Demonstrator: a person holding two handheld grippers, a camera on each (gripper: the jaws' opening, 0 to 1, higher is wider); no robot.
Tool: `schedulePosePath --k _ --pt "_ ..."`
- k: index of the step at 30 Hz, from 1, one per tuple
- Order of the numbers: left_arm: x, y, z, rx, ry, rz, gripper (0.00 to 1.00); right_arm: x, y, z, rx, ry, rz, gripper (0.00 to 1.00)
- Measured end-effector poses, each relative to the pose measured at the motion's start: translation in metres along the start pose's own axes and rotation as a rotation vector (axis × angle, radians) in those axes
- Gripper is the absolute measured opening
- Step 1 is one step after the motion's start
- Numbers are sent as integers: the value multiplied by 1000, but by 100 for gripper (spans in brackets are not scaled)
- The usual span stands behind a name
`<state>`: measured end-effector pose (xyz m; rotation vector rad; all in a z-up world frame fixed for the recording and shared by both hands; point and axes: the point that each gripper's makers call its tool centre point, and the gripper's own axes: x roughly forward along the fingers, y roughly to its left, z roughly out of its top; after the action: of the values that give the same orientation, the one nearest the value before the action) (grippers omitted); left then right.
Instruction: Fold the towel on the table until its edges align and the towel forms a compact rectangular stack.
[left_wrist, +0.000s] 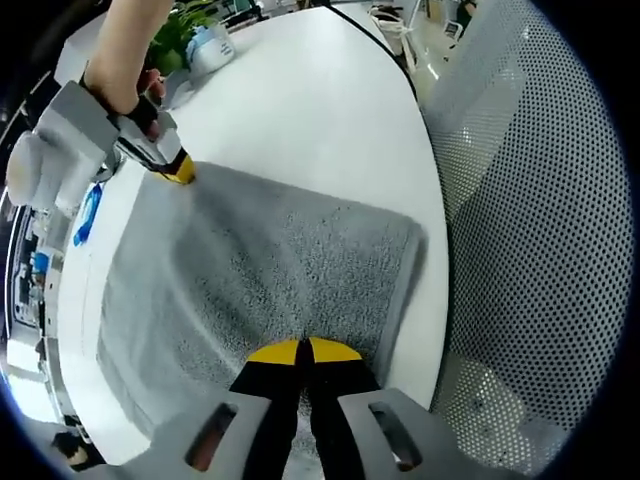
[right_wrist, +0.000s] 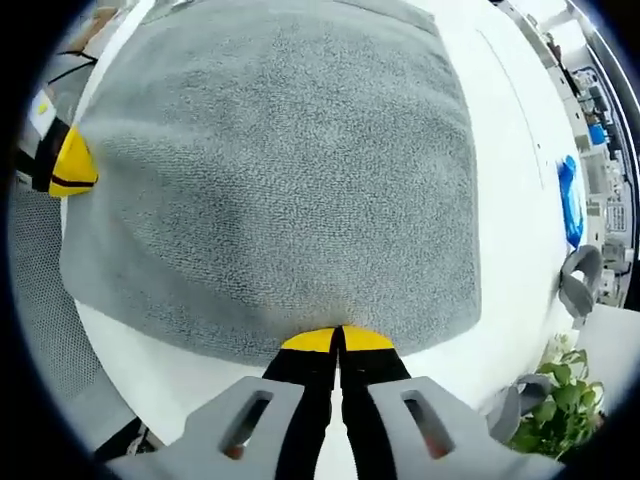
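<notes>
Both grippers, left and right, have jaws pinched shut on the towel's edge. Lift evenly from the table, then carry it across to the edge opposite the jaws

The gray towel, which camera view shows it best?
The right gripper view: the gray towel spreads nearly whole across it. The left gripper view shows the towel at a slant, its near edge hidden behind the left claw.

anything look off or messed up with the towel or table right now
Nothing stands out. The grey towel lies flat on the white table, with soft ripples but no bunching or overhang. The left gripper and right gripper are each shut on a towel edge.
</notes>
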<state>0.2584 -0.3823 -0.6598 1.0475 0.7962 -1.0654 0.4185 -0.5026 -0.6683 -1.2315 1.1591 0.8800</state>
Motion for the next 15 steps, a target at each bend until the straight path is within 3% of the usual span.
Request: schedulePosePath --k 2,10,13,15 --pt "0 0 -1 0 4 6 2 0 0 0 -33 -2 -31 0" --pt "-1 7 -8 30 29 60 1 0 -1 -1 21 -32 -51 0" --pt "-2 21 -22 169 130 158 1 0 1 -2 4 -9 -78 0" --pt "-1 20 -23 186 130 157 1 1 2 -2 -23 6 -114 0"
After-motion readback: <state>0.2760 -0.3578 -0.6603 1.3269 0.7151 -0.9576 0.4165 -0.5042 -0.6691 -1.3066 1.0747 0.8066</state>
